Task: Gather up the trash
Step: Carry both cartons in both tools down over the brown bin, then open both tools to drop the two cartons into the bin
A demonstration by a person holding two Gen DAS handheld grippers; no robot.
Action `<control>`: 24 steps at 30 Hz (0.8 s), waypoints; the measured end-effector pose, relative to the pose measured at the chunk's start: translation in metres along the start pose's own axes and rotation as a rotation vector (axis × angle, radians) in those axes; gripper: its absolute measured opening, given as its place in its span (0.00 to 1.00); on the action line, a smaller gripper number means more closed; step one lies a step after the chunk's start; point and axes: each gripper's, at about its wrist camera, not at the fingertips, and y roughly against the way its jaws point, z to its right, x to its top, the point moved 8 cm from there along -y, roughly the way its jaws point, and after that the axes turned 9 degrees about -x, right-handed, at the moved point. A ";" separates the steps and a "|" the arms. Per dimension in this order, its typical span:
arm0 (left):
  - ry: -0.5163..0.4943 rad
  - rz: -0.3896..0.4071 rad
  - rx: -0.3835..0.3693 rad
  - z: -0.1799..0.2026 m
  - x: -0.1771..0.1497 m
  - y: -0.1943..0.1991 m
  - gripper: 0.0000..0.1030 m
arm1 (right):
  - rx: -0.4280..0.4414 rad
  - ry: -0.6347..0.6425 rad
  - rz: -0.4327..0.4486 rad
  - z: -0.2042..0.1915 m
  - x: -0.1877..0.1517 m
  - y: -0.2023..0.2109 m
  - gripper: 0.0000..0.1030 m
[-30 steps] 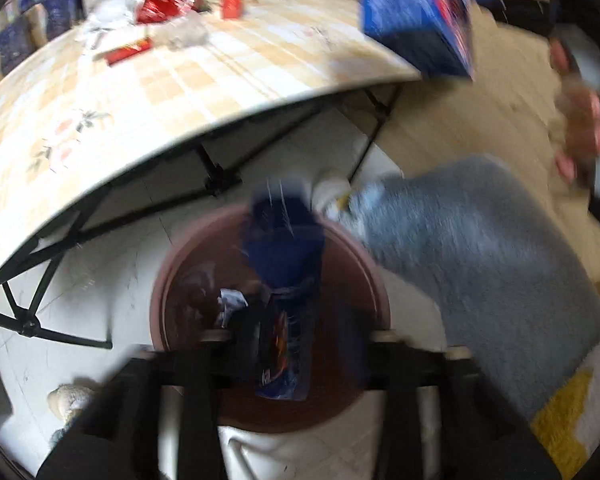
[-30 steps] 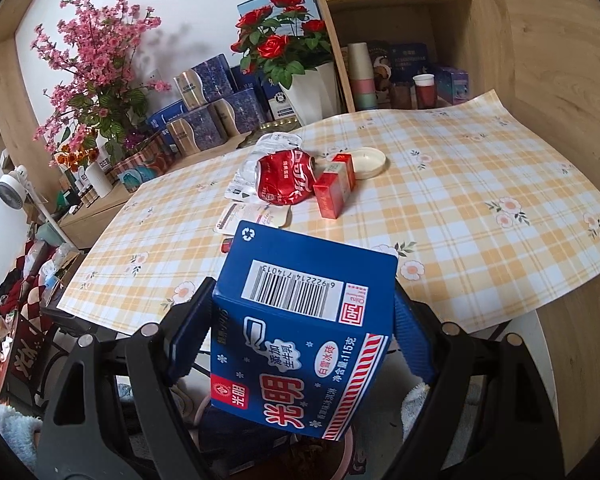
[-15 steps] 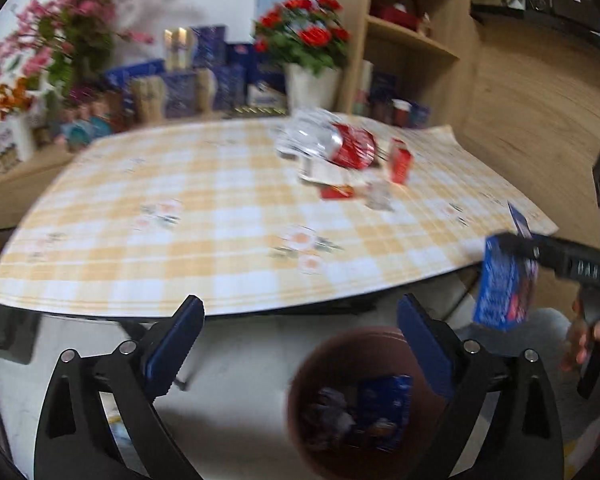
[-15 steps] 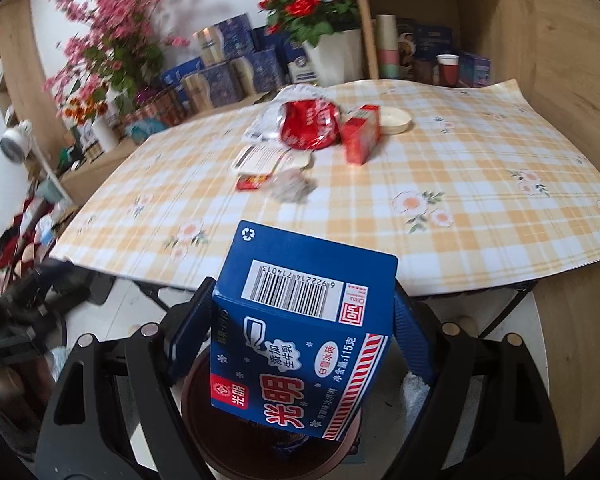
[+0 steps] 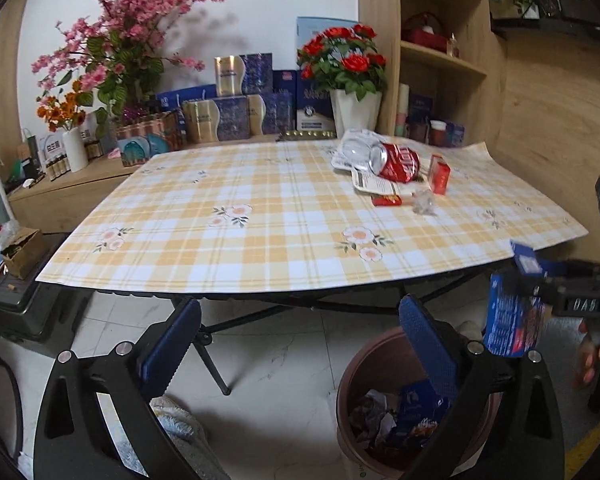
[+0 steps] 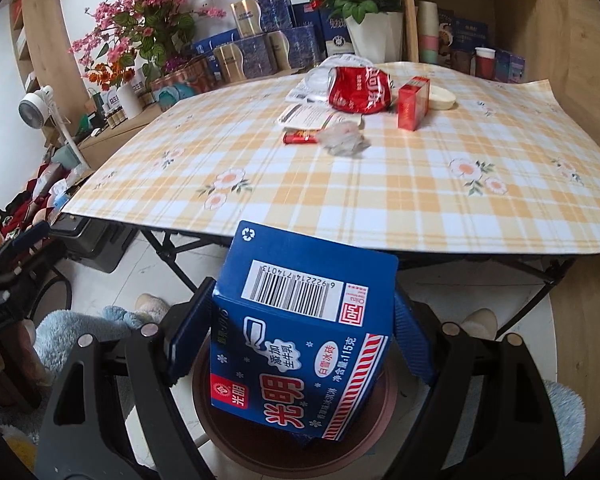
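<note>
Swings up from the mouth of the brown bin (image 5: 364, 368) toward the checked table (image 5: 260, 220): so goes the left gripper (image 5: 298, 320) since the earlier frame. Has just been opening its jaws and now keeps them wide apart, with nothing between them. Leaves a dark blue packet (image 5: 420, 408) lying among crumpled paper inside the bin, low right in the left wrist view. Means, as a judgement, one piece of trash delivered and this claw free for the next one.

Comes lower at the same time with the right gripper (image 6: 302, 320), over the bin rim (image 6: 228, 440) in the bottom centre of the right wrist view. Stays clamped on the blue carton (image 6: 304, 344), one pad pressed on each side, barcode face up. Shows the same carton at the right edge of the left wrist view, just above the bin. Looks ready for release, but not yet let go.

Leaves more trash well apart from the bin, upper right on the table: a crushed red can (image 5: 396, 164), a small red box (image 5: 438, 174), a flat red wrapper (image 5: 386, 200), a ball of clear film (image 5: 422, 204) and a printed sheet (image 5: 374, 182) under the can. Puts the task, by estimate, near the middle.
</note>
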 end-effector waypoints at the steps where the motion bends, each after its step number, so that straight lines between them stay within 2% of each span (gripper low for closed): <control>1: 0.004 0.005 0.004 -0.001 -0.001 0.002 0.94 | -0.002 0.001 -0.004 -0.001 -0.003 -0.001 0.79; 9: 0.036 0.001 0.041 -0.009 -0.006 0.006 0.94 | 0.004 -0.029 -0.045 0.004 -0.023 -0.006 0.79; 24: 0.048 -0.069 0.029 -0.011 -0.015 -0.010 0.94 | 0.031 -0.054 -0.086 0.006 -0.029 -0.015 0.82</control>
